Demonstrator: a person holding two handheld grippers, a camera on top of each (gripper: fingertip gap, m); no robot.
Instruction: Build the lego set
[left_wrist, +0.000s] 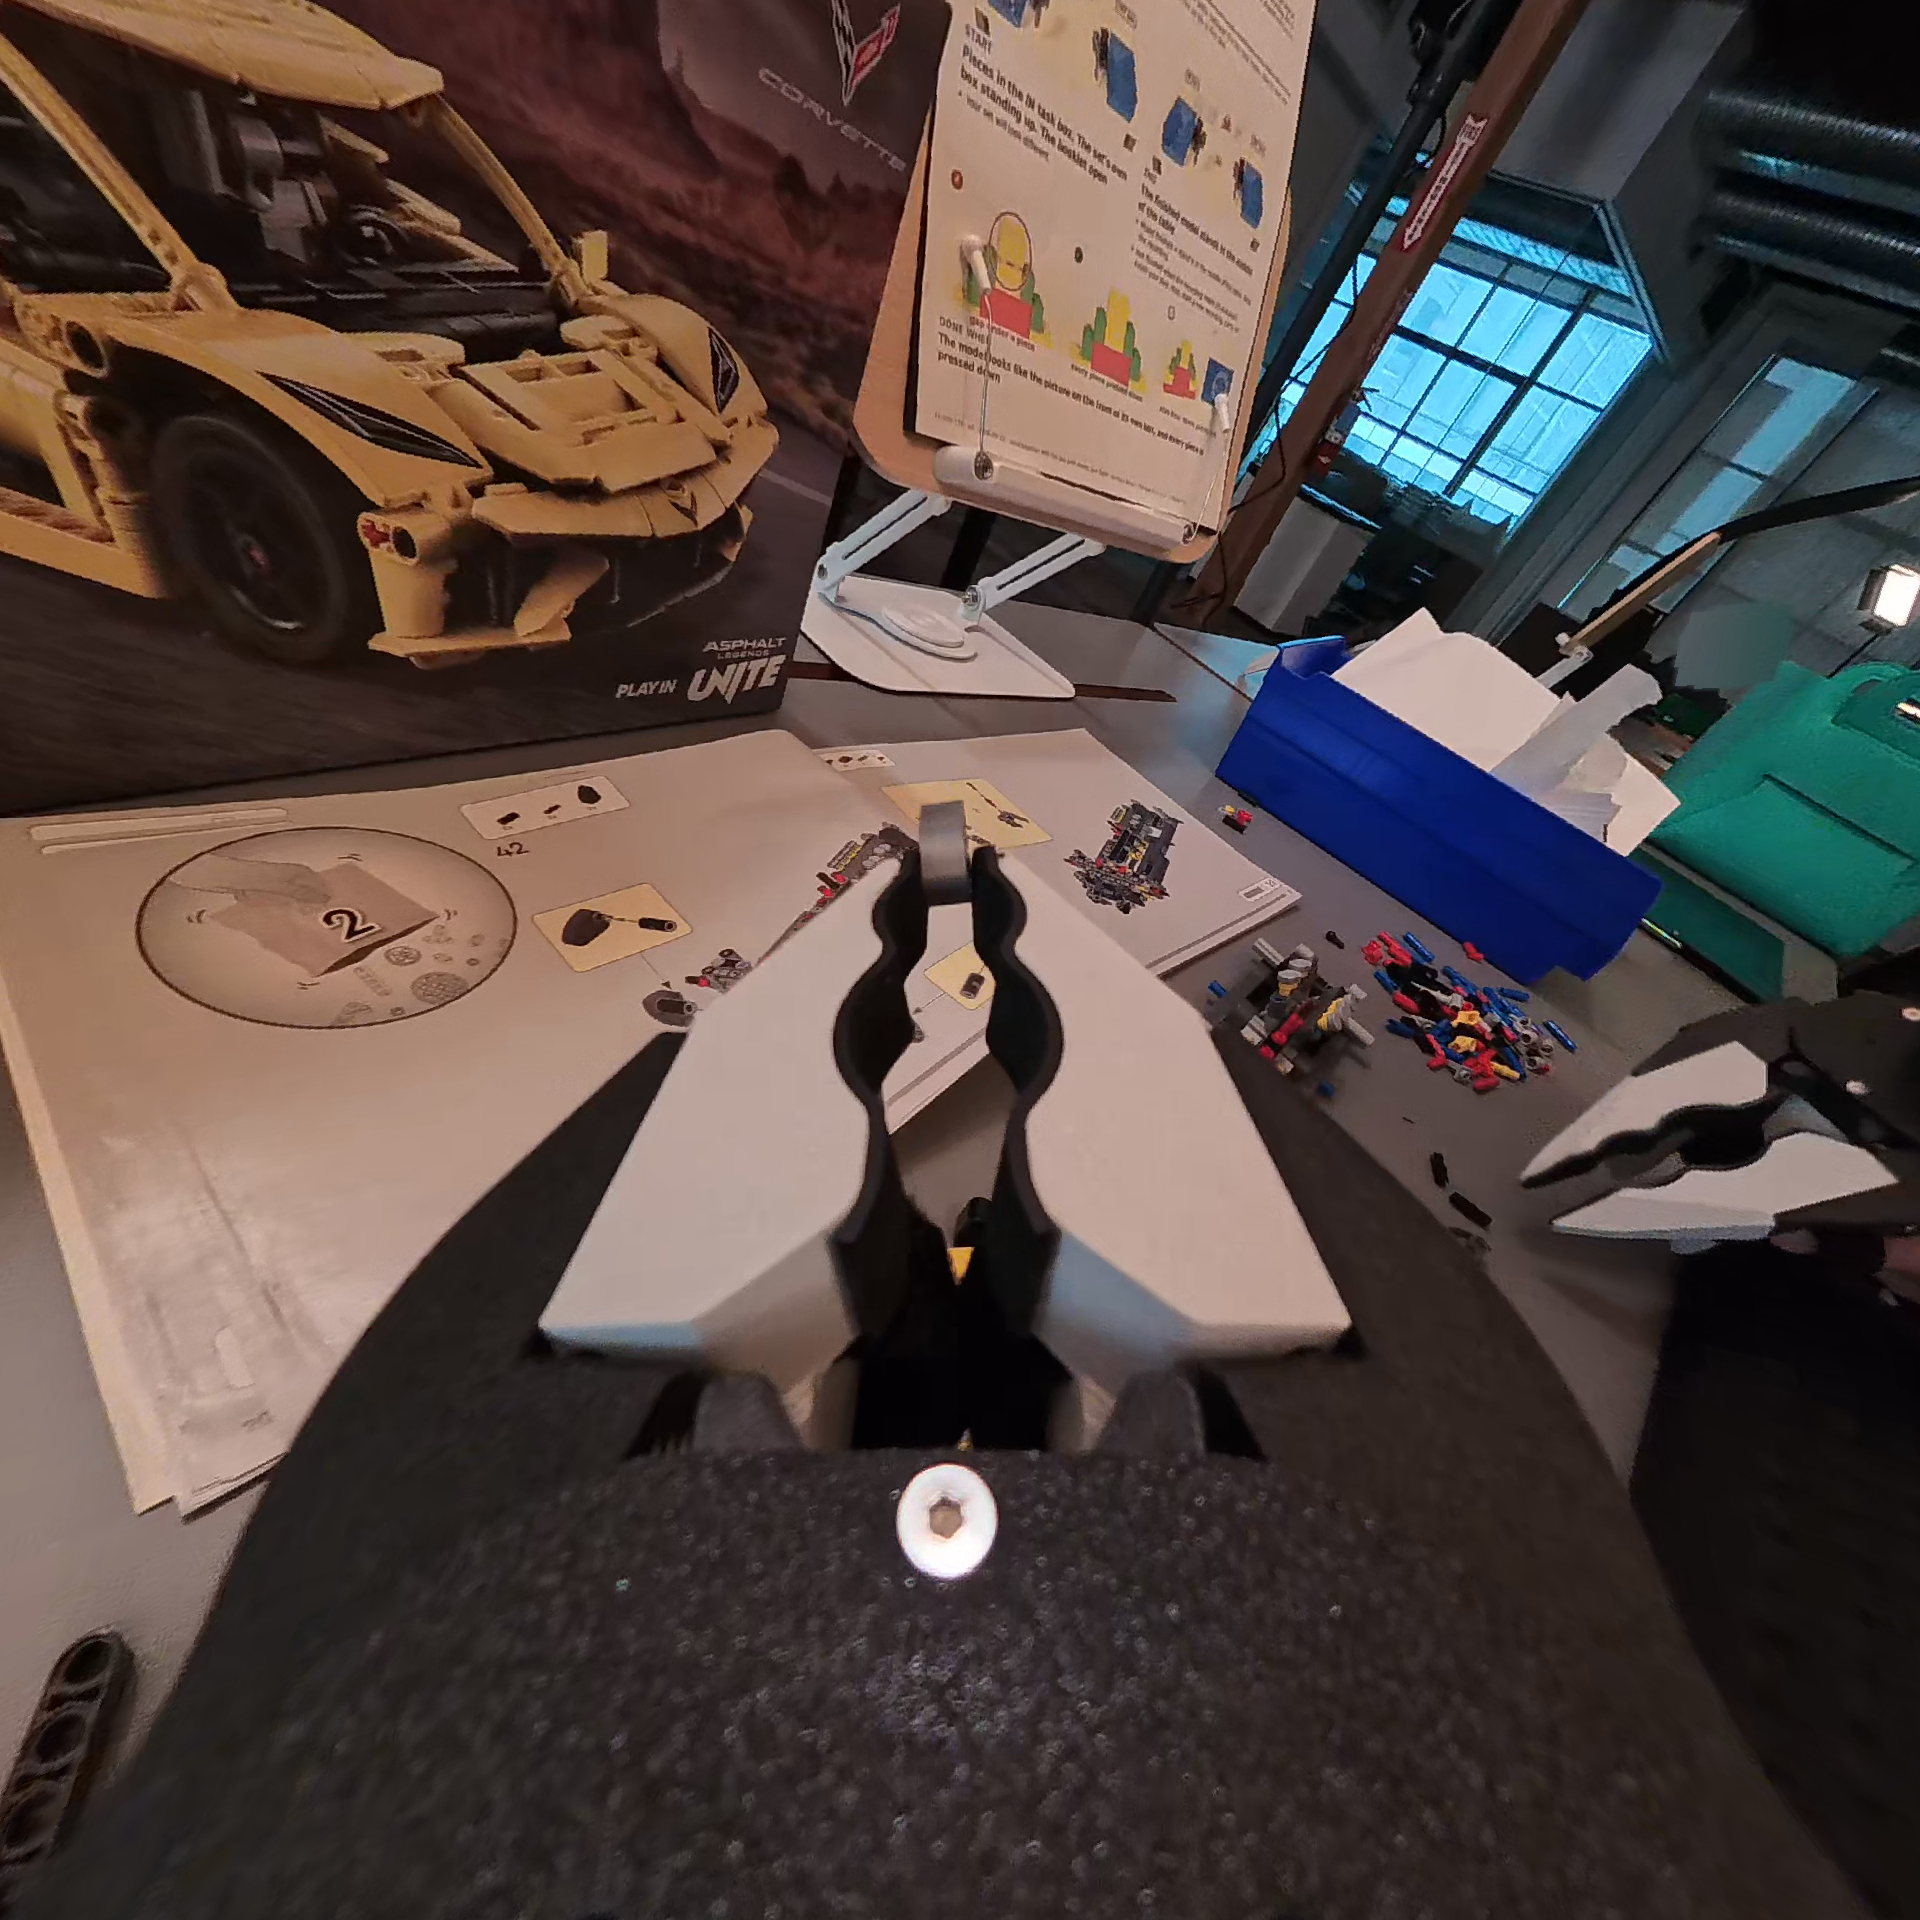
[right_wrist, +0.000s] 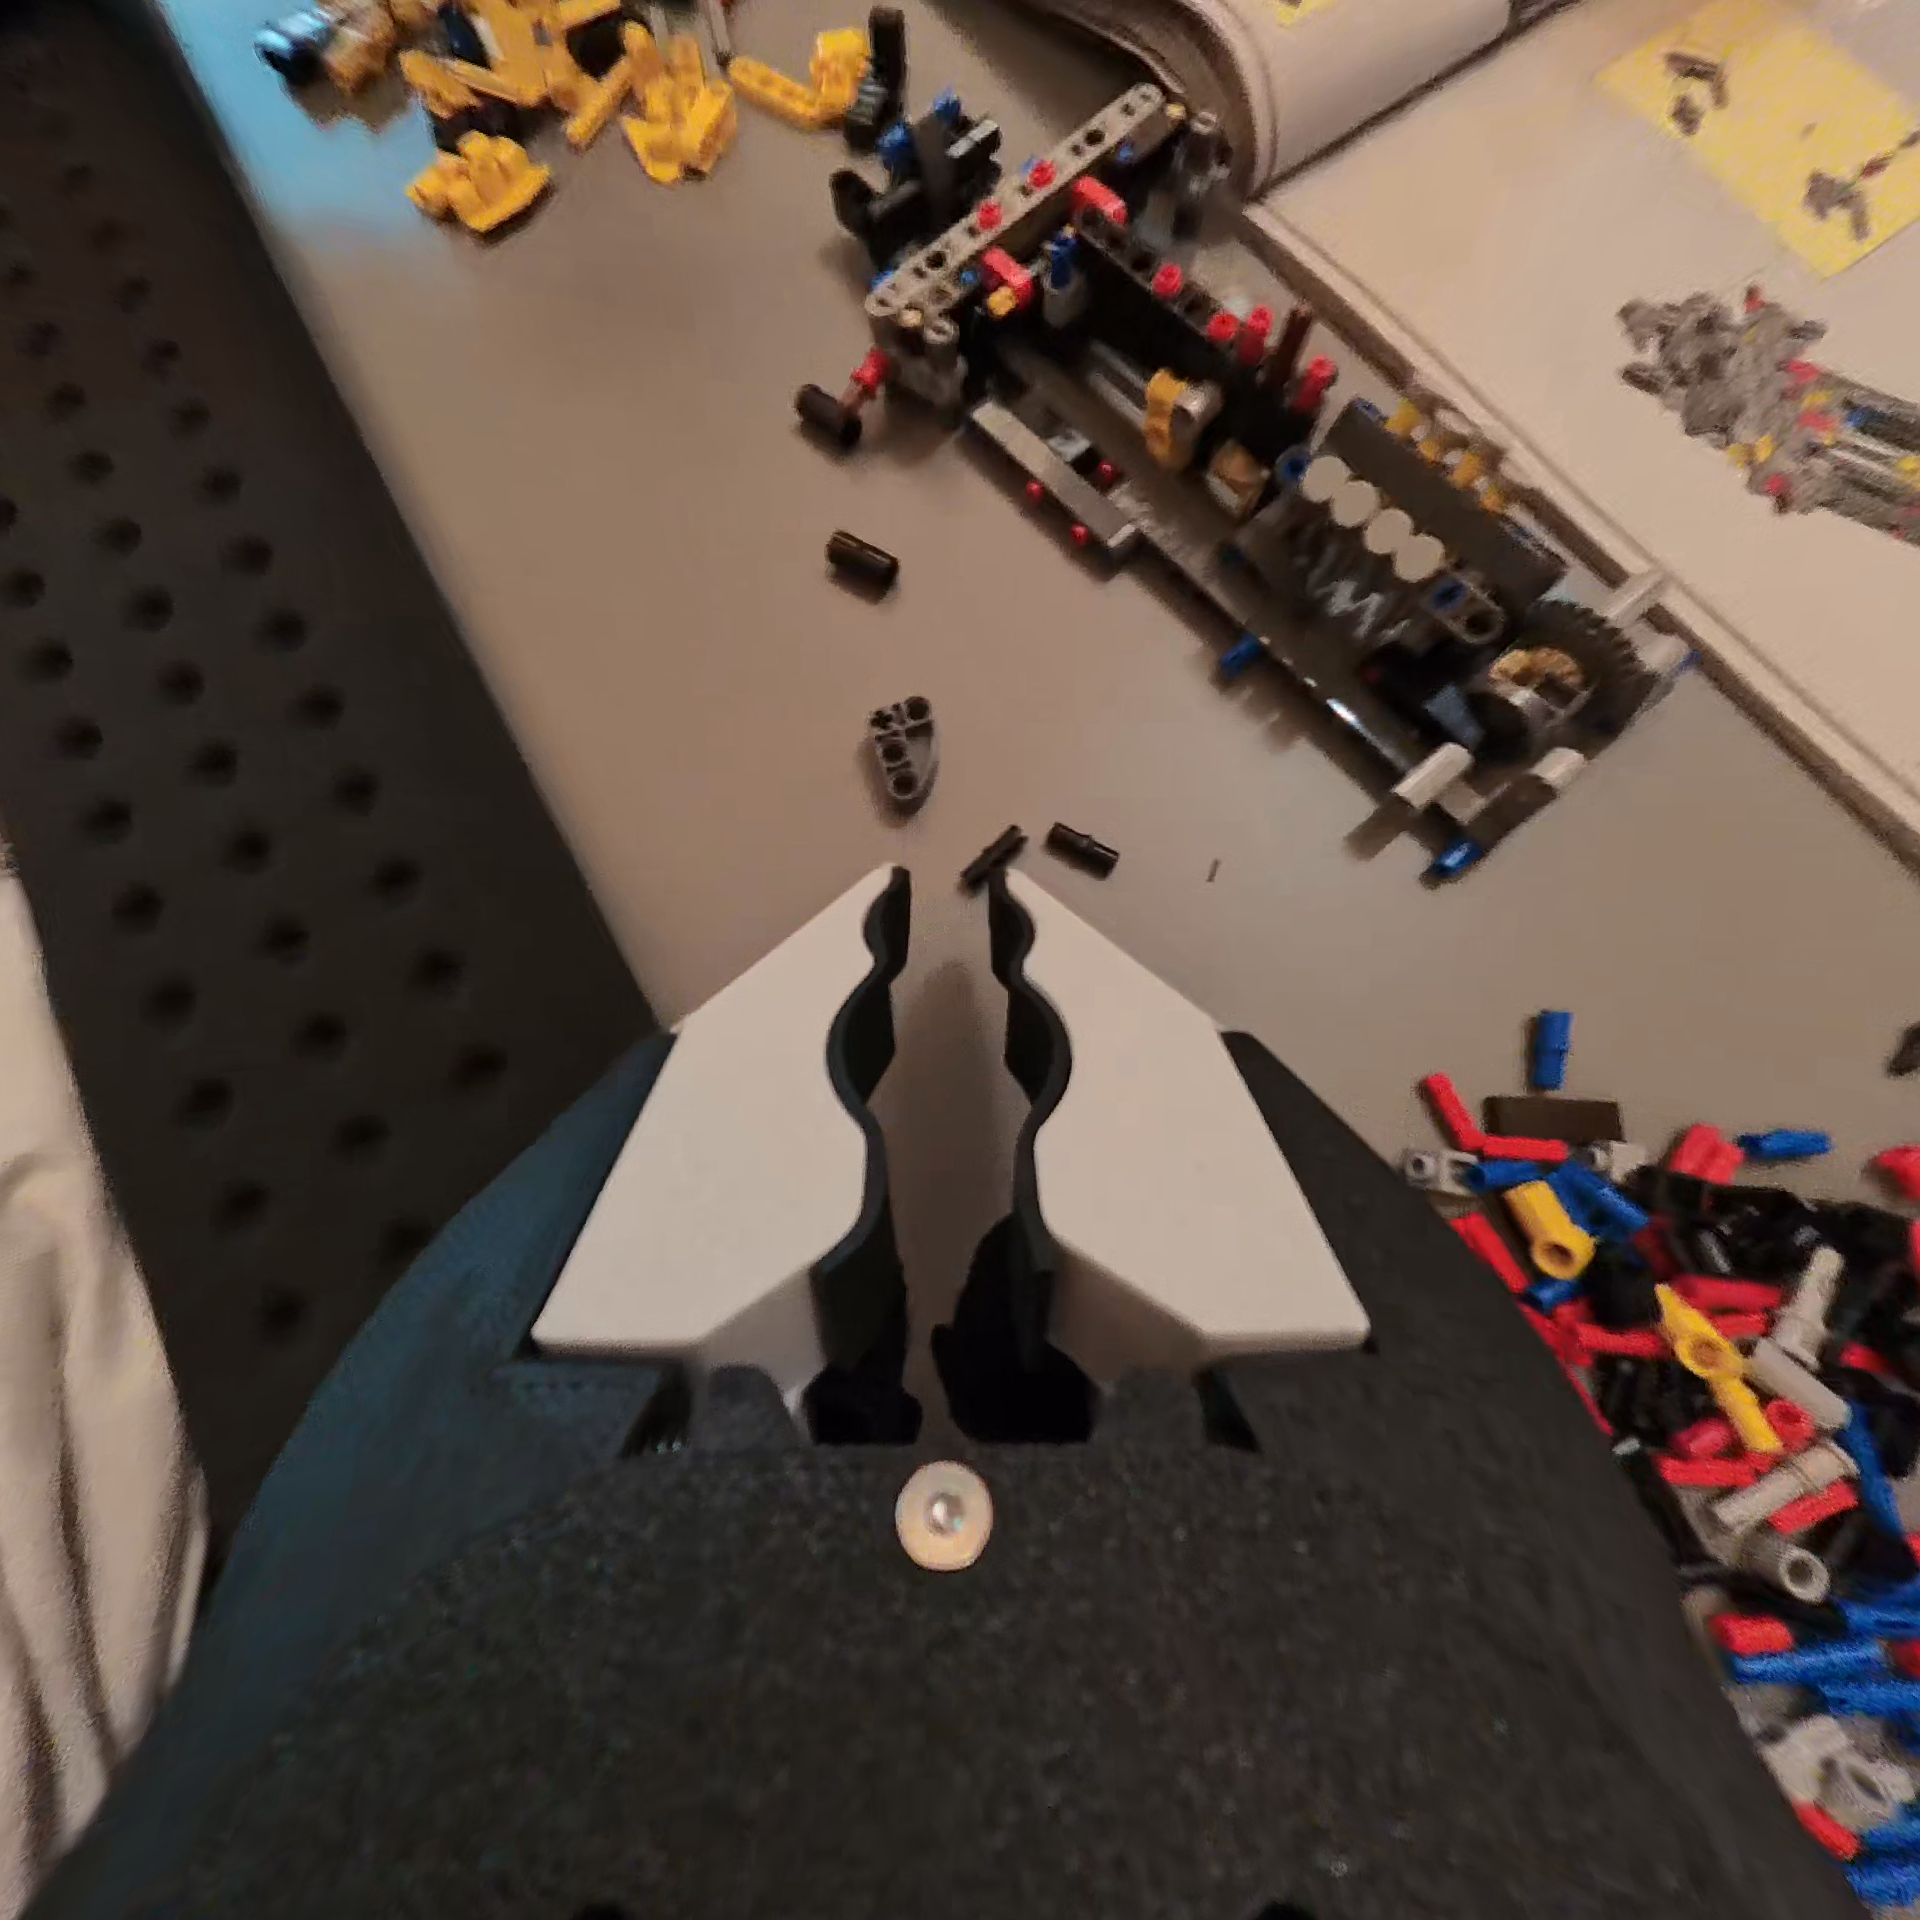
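- Your left gripper (left_wrist: 948, 854) pinches a small grey rounded piece (left_wrist: 948, 854) at its very tips, held up in the air above the open instruction booklet (left_wrist: 312, 1039).
- Your right gripper (right_wrist: 948, 883) has its fingers slightly spread with nothing between them, hovering low over the grey table (right_wrist: 623, 582).
- A thin black pin (right_wrist: 990, 858) lies just ahead of the right gripper's right fingertip, close enough that I cannot tell whether they touch. Its long axis runs diagonally, up and to the right.
- A short black tube (right_wrist: 1082, 845) lies just beyond and to the right of that pin; a flat grey triangular piece (right_wrist: 900, 753) lies ahead and slightly left; another black tube (right_wrist: 862, 563) lies farther ahead.
- The right gripper is clearly the nearer one to these loose pieces; my judgement is that the pin is its likely target, needing a small shift right.
- The half-built car frame (right_wrist: 1226, 468) stretches diagonally ahead and to the right, well apart from the tips, its far side against the booklet.
- A heap of red, blue and black pins (right_wrist: 1704, 1299) sits to the right; yellow parts (right_wrist: 582, 94) lie far ahead left.
- Nothing blocks the path to the pin, though the tube beside it could get nudged.
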